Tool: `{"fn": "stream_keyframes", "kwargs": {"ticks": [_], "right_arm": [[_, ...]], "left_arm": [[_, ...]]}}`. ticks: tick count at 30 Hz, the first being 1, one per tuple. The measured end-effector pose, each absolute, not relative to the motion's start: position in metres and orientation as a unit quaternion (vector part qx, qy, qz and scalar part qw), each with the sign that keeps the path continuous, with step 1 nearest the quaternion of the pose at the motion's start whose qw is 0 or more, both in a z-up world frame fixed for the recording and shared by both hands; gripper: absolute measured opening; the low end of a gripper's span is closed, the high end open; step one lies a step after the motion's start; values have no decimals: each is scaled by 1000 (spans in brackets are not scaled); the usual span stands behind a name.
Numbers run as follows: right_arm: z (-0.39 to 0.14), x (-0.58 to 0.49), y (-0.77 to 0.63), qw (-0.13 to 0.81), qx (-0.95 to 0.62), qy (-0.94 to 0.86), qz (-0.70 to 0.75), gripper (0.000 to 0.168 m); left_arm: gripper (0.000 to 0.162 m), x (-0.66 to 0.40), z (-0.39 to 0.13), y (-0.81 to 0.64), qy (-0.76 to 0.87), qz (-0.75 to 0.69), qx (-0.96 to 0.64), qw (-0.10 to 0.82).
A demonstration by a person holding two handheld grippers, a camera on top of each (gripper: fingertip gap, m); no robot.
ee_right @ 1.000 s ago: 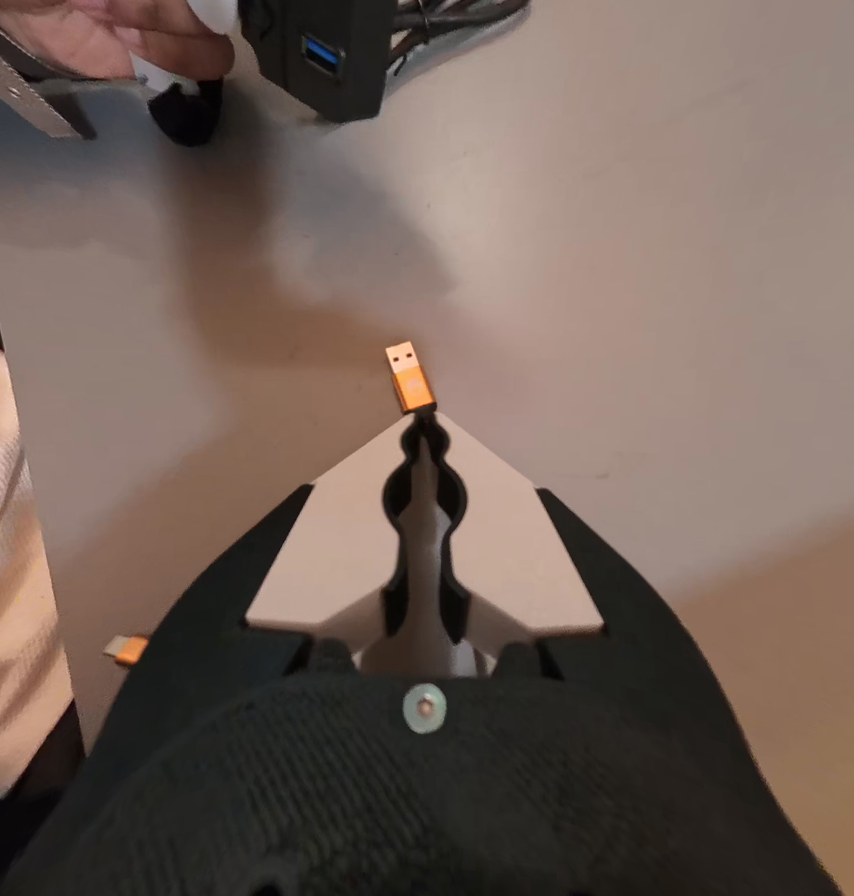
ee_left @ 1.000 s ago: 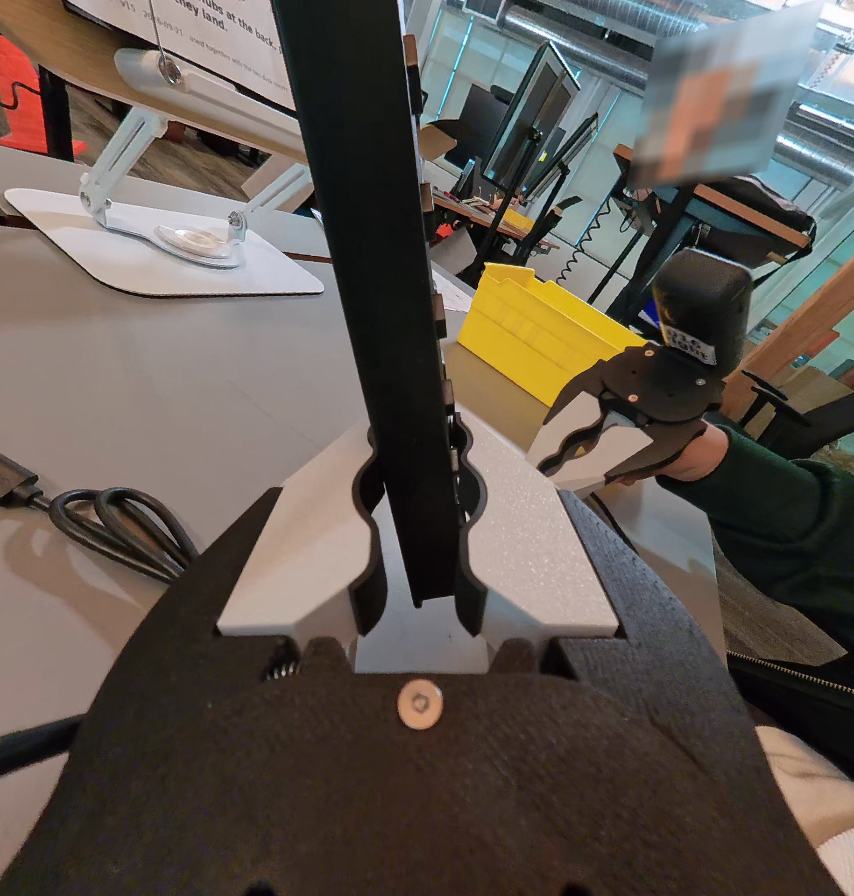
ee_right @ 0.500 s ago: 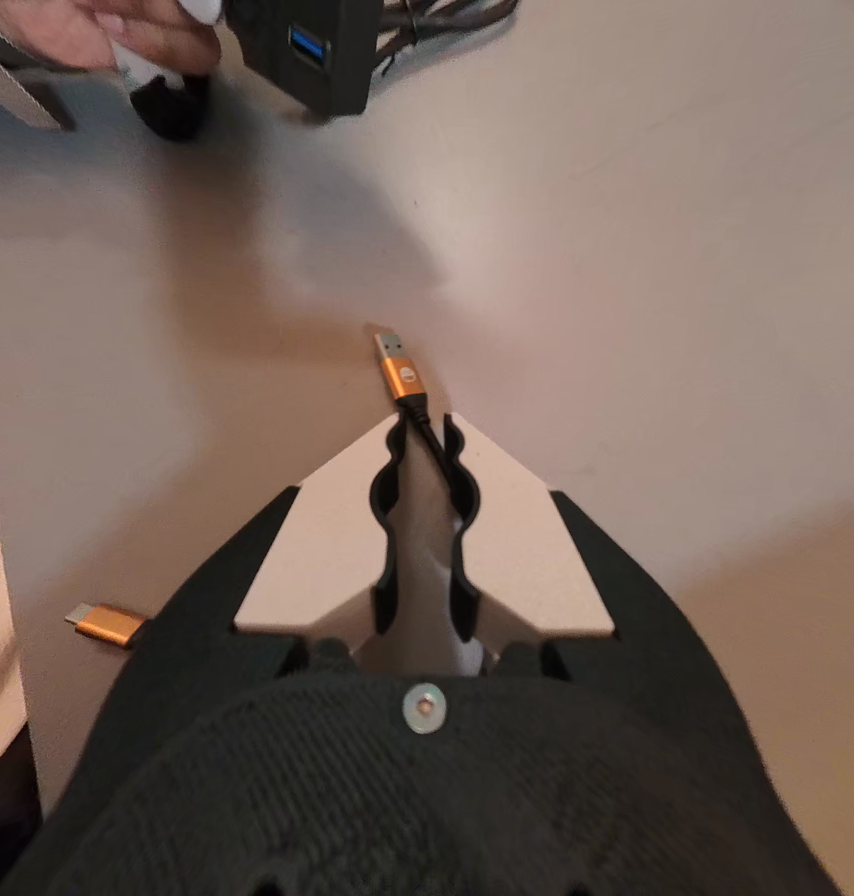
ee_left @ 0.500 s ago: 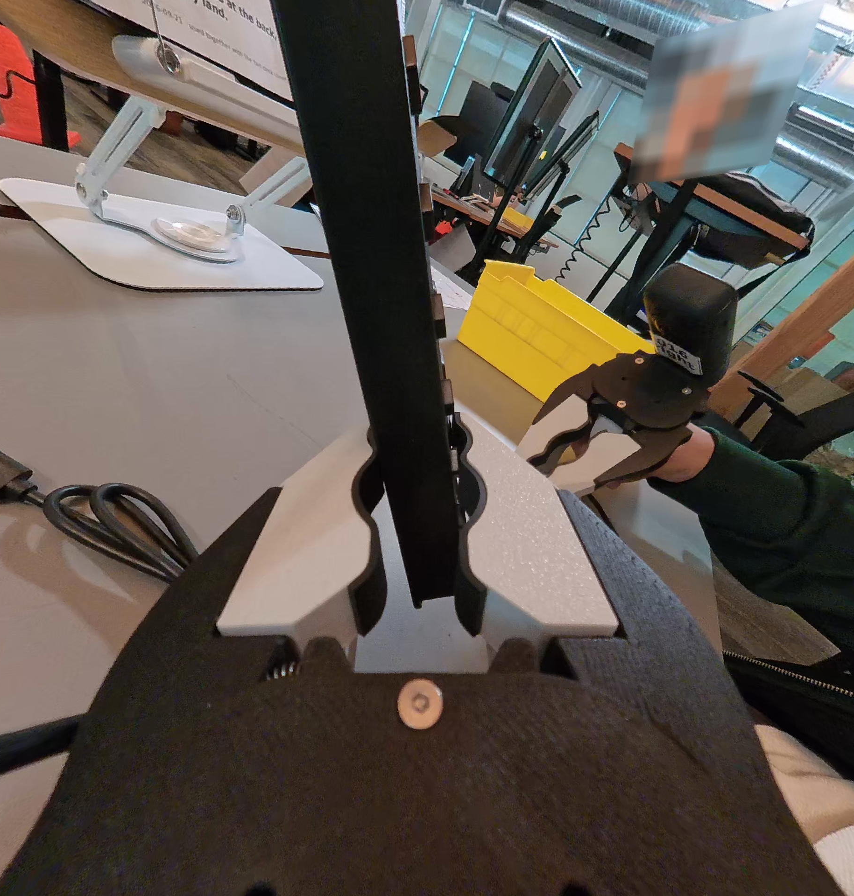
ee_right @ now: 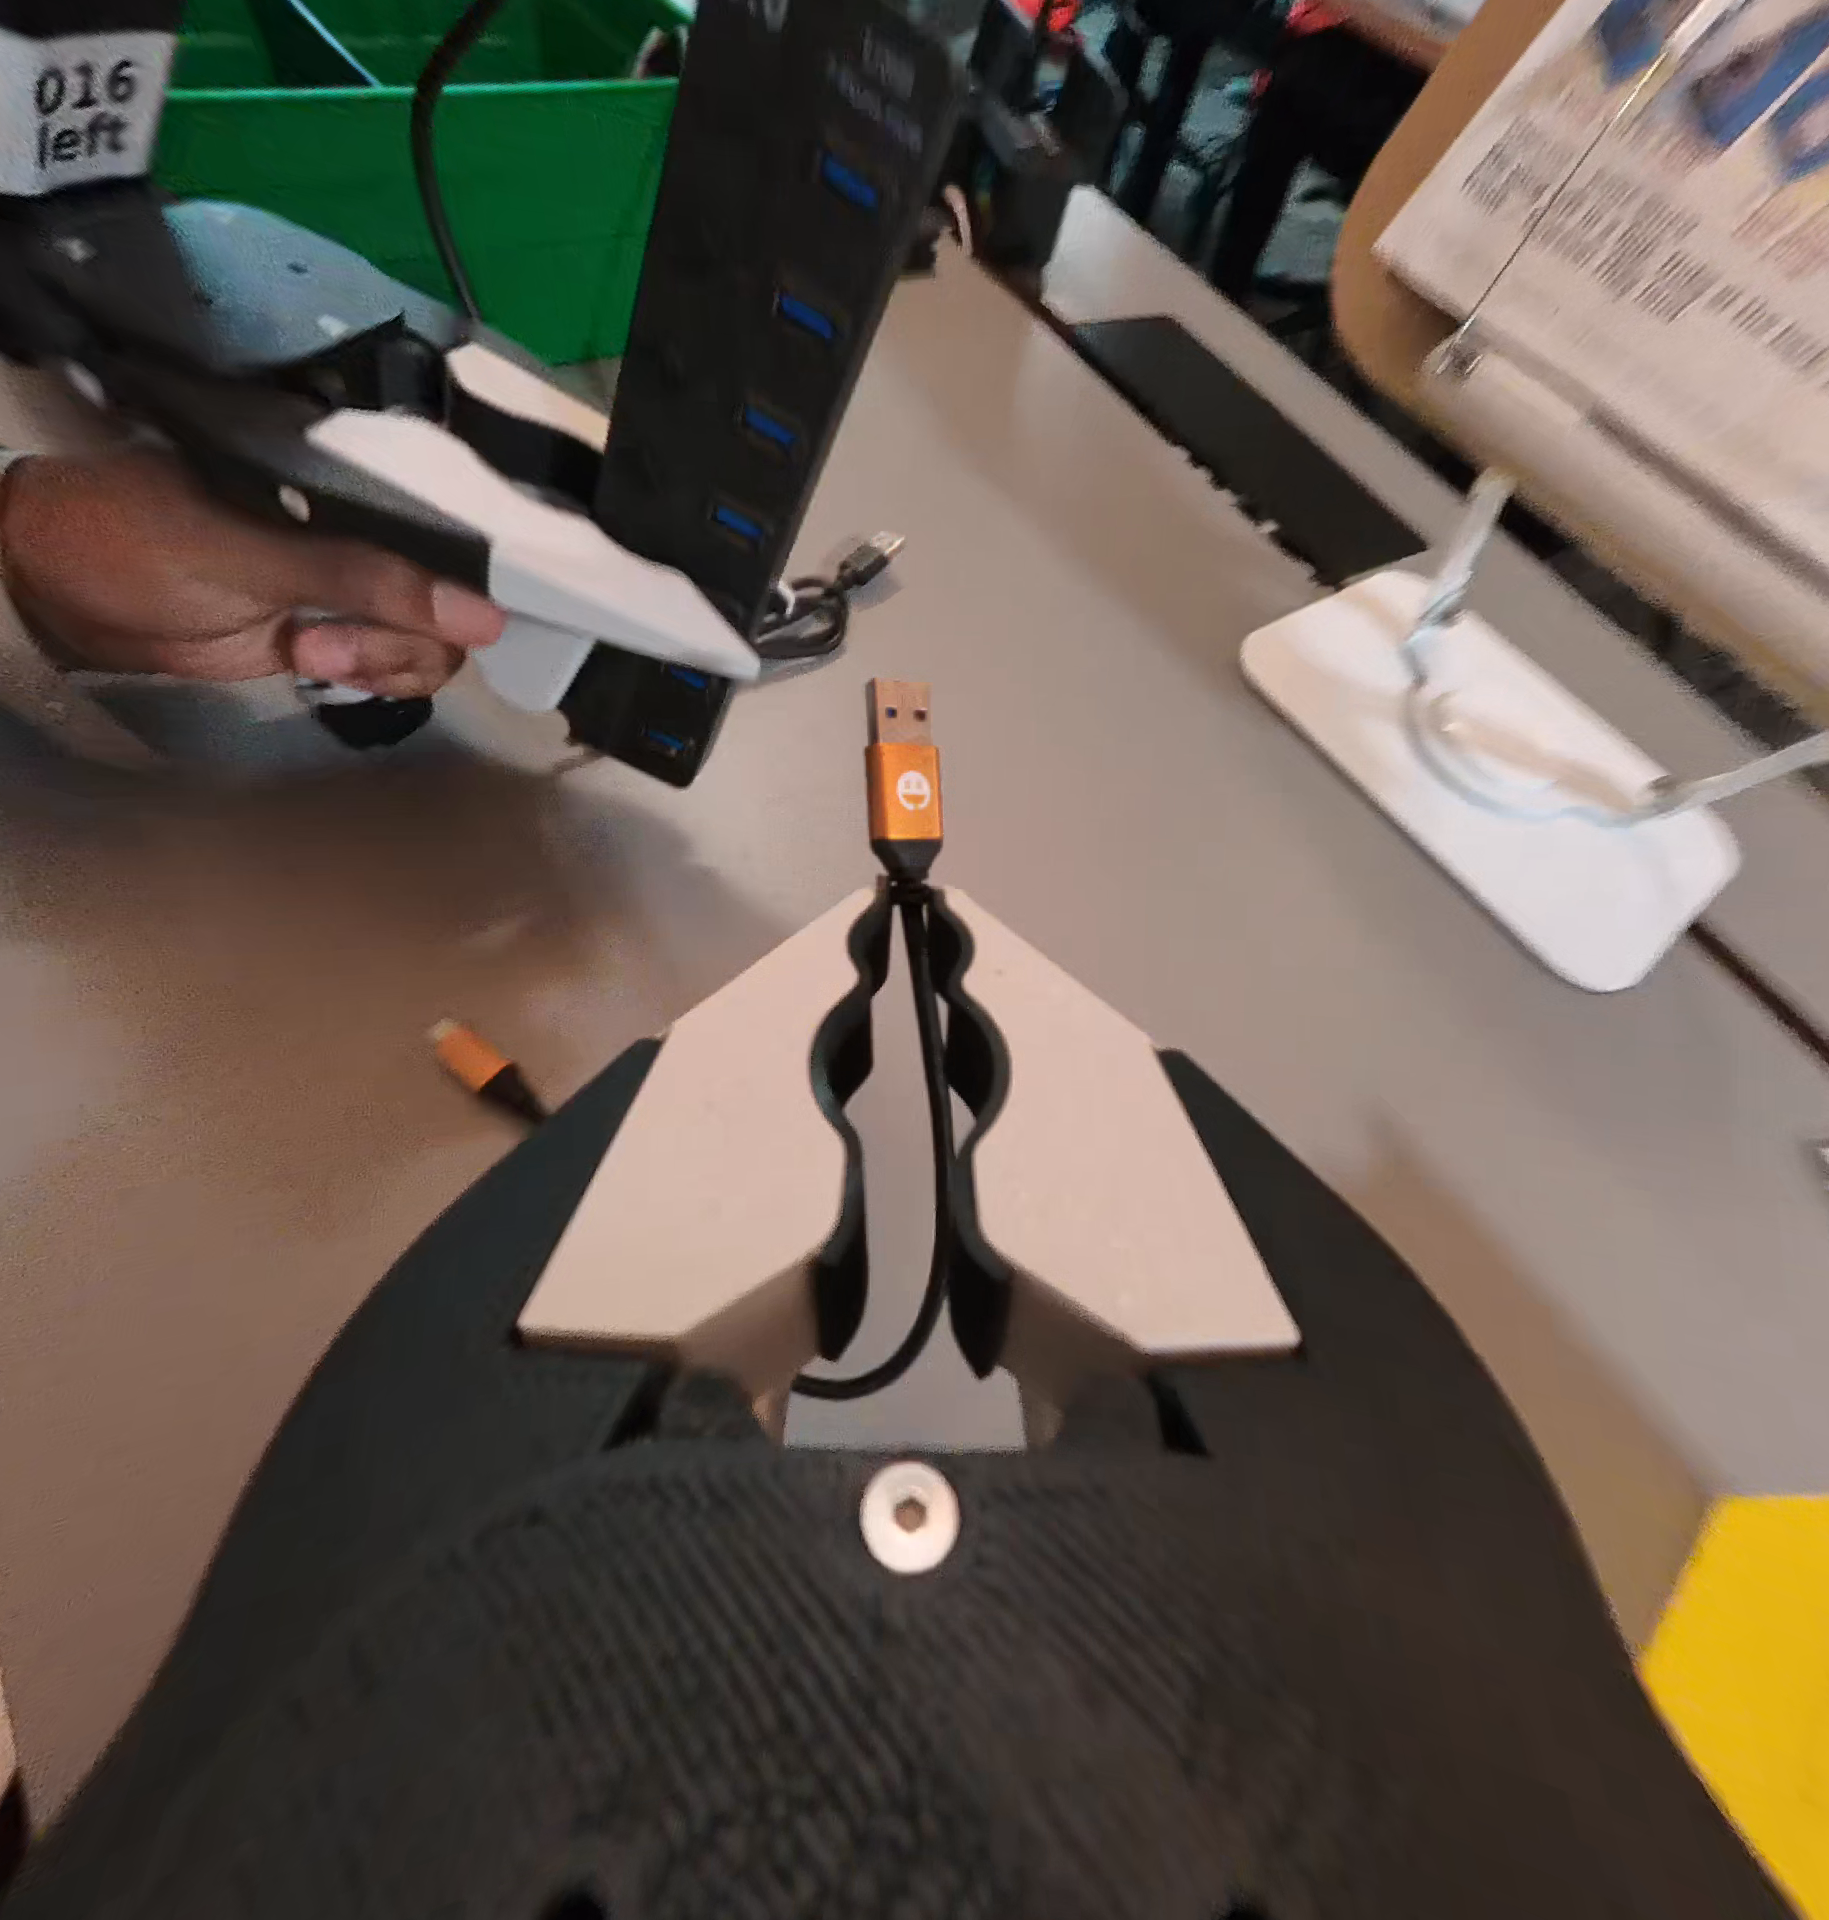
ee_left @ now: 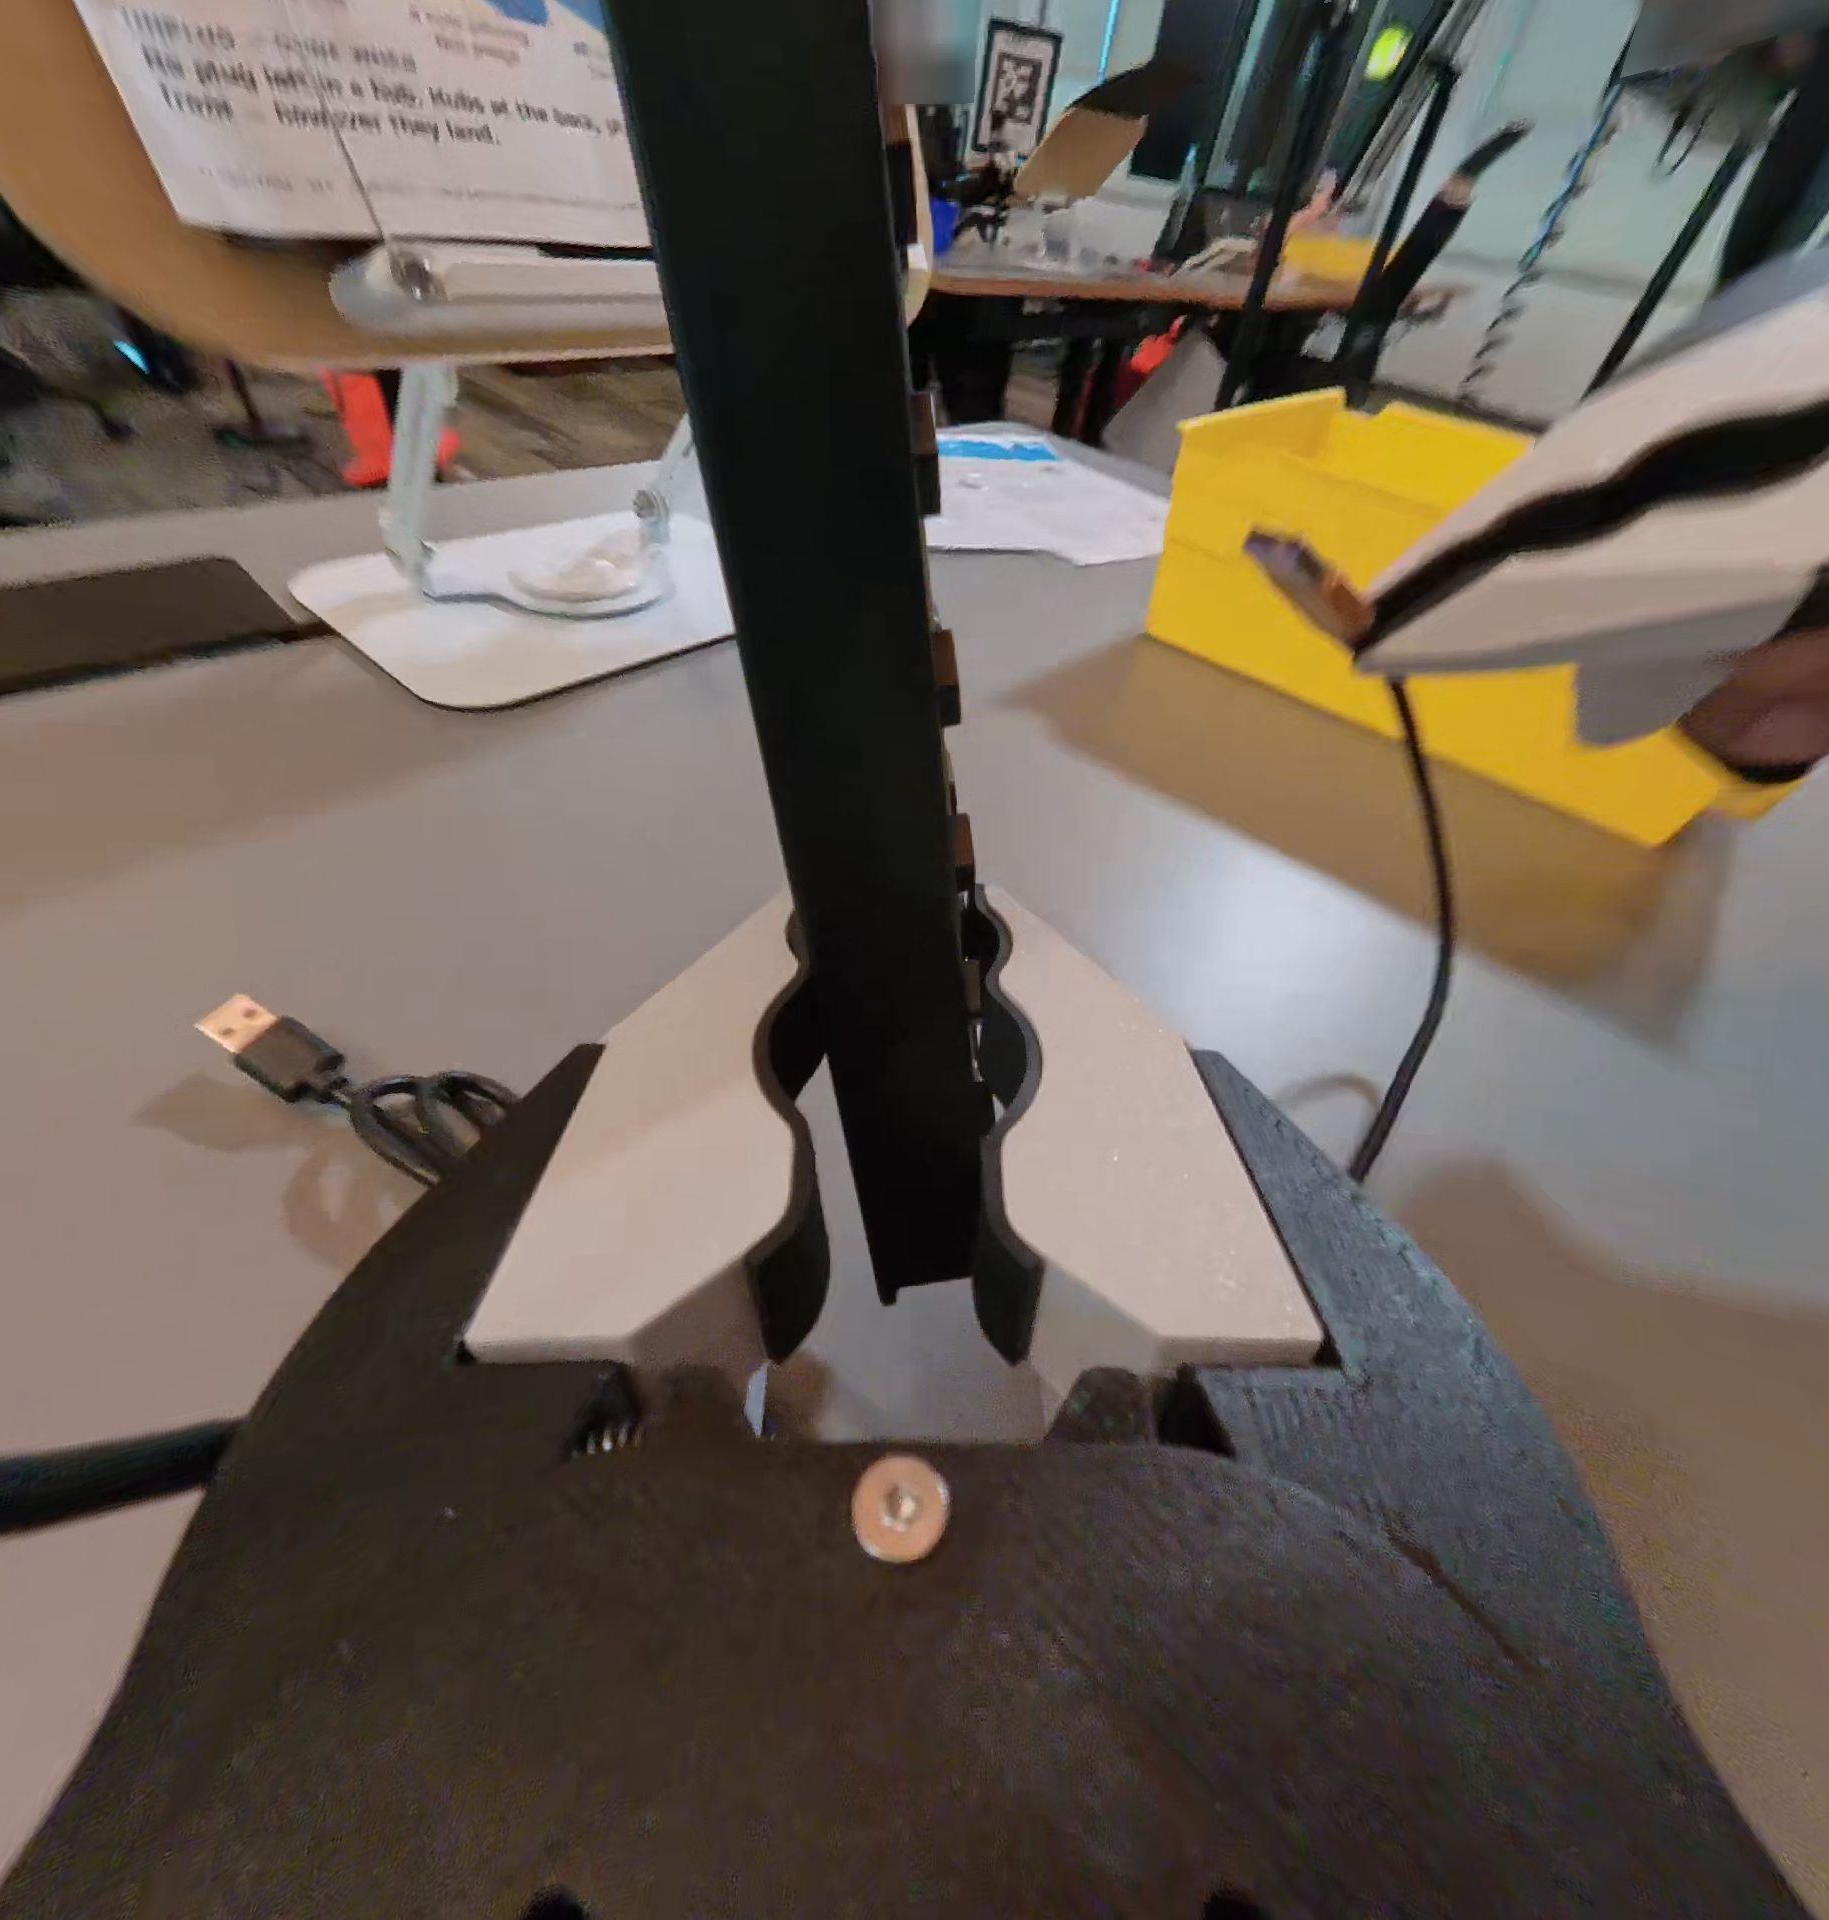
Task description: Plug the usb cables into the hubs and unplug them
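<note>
My left gripper clamps the black hub upright off the table, my right gripper pinches the orange plug's cable just behind it; plugging step, next needs lining up with a blue port.

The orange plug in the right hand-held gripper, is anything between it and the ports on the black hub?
Nothing visible blocks it. The orange plug sticks out past the right hand-held gripper, with open air up to the black hub. The left hand-held gripper clamps the hub's lower part, beside the lowest ports.
</note>
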State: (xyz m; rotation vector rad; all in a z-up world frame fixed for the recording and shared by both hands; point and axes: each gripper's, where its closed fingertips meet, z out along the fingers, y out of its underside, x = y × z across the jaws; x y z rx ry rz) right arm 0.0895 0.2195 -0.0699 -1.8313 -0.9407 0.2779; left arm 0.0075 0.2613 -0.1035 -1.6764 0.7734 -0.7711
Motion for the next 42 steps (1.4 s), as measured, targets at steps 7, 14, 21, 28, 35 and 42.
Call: {"fn": "stream_keyframes", "kwargs": {"ticks": [7,14,21,28,35,42], "right_arm": [[-50,64,206,490,-780,-384,62,5],[-45,72,204,474,-808,-330,119,5],[-45,77,205,472,-813,-317,124,5],[-55,72,204,461,-818,-325,111,5],[-60,74,205,454,-823,-321,115,5],[-56,74,204,455,-823,-315,130,5]], "left_arm": [[21,13,-107,253,396,-153,-699,575],[21,22,-107,243,433,-107,-677,586],[21,22,-110,243,449,-74,-666,591],[21,21,-112,245,442,-76,-673,587],[21,21,-110,245,447,-60,-663,598],[21,17,-112,249,455,-31,-656,601]]}}
